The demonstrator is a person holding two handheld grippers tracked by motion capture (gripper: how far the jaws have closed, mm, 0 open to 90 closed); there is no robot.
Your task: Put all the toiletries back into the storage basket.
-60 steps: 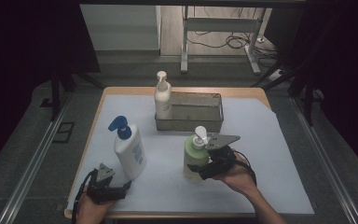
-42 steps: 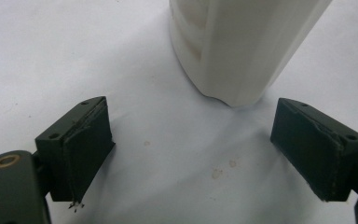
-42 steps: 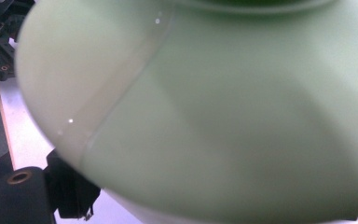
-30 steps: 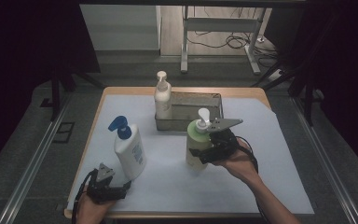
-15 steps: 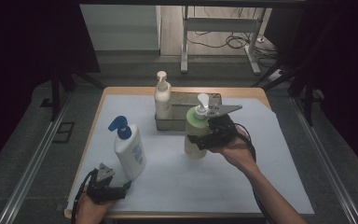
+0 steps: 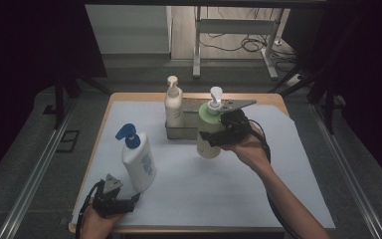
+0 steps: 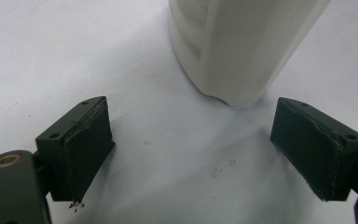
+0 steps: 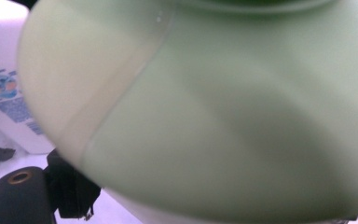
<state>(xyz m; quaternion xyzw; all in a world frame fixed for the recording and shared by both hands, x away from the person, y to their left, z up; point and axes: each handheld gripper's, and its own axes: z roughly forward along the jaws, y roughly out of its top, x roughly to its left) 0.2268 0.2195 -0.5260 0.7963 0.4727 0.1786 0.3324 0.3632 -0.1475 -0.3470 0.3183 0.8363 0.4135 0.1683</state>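
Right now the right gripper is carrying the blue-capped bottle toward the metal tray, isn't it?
Not quite. The right gripper is carrying the green bottle, not the blue-capped one, toward the metal tray. The high view shows the blue-capped bottle standing near the left gripper.

1. High view: the white surface (image 6: 189,194) is evenly lit from above; surroundings fall into darkness
2. Left gripper view: sharp, soft shadows under the white bottle (image 7: 242,46)
3. Right gripper view: the green bottle (image 8: 223,116) is blurred, far too close to focus
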